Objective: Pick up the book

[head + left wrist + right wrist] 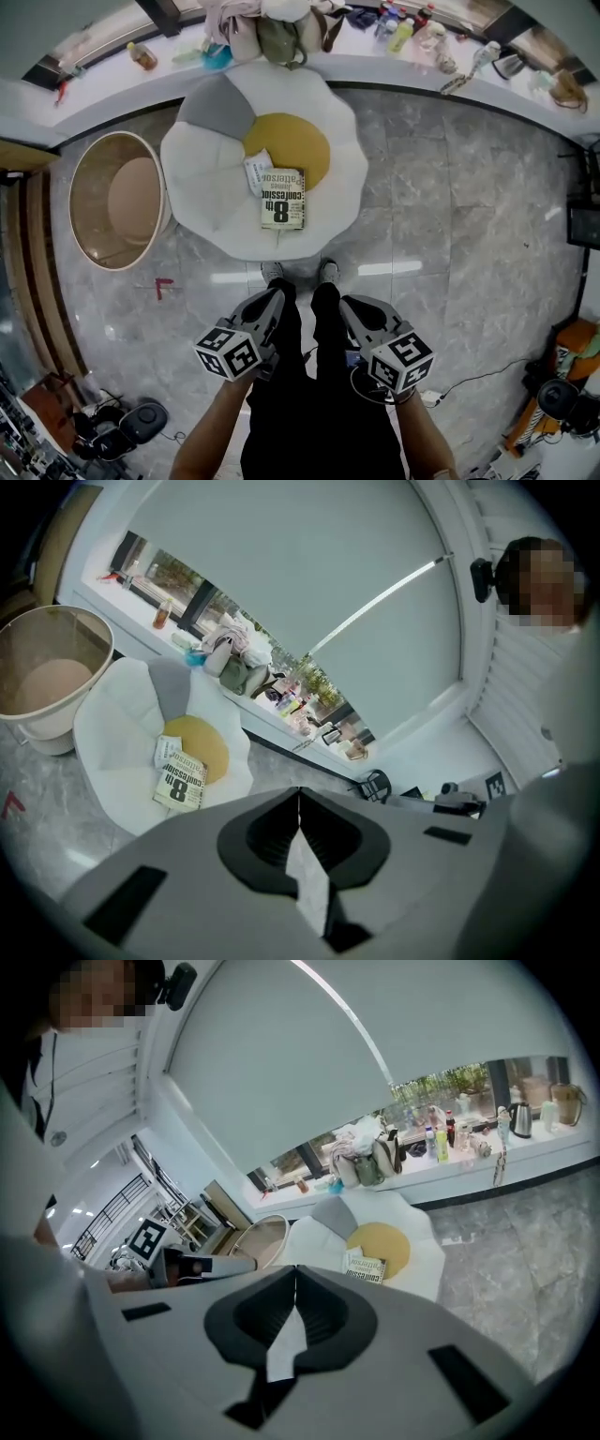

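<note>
The book (283, 199) lies flat, cover up, on a white petal-shaped cushion (202, 187) on the floor. It rests across the near edge of the cushion's yellow centre (291, 145), with a small white booklet (258, 172) touching its far left corner. A round tub (92, 192) stands just left of the cushion.

The left hand-held gripper (273, 298) and the right hand-held gripper (346, 306) are both on the person's side of the cushion, well apart from the book, beside the person's legs. Each has its jaws pressed fully together with nothing between them, as each gripper's own view shows plainly.

The task looks to be at its start: this is the approach, with no contact yet made. The next move calls for spreading the jaws of at least one gripper and carrying it forward and down to the cushion. Because the book lies flat on a soft surface, one jaw will probably need to slip under a free edge, most likely the one nearest the person, before closing on the cover and pages.
</note>
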A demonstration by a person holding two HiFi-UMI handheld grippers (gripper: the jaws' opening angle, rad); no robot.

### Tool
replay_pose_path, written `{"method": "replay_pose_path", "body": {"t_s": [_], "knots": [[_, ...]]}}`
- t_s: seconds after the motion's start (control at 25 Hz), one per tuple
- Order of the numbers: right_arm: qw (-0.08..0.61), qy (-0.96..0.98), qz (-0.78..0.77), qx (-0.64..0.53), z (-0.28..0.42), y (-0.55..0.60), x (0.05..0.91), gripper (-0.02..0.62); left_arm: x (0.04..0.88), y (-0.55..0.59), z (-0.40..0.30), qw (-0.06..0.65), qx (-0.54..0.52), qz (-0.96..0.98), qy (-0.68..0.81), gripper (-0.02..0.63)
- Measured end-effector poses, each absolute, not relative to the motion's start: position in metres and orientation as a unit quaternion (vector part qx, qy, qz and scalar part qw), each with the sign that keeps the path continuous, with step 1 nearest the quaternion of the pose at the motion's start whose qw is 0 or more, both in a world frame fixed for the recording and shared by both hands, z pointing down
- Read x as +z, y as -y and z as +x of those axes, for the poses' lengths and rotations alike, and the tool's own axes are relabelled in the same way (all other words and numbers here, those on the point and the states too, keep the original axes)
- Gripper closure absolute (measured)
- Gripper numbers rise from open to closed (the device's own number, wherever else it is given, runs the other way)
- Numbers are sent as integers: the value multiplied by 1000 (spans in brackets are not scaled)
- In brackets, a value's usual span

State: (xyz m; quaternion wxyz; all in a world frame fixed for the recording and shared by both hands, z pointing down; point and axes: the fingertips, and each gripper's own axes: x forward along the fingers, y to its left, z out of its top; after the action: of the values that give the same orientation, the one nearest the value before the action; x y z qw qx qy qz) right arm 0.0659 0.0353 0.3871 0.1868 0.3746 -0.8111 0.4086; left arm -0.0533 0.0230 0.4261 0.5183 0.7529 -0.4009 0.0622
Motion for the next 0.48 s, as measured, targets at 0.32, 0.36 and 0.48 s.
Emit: {"method": "replay_pose_path", "body": {"t_s": [0.32,0.36,0.48], "knots": [[193,796,382,428,40,-32,415,578,497,21,-86,534,62,737,410,591],[193,794,382,431,38,-32,419,578,507,25,-88,538,60,734,411,591],[201,789,379,440,35,-31,433,578,536,35,-89,561,45,722,403,591]]}}
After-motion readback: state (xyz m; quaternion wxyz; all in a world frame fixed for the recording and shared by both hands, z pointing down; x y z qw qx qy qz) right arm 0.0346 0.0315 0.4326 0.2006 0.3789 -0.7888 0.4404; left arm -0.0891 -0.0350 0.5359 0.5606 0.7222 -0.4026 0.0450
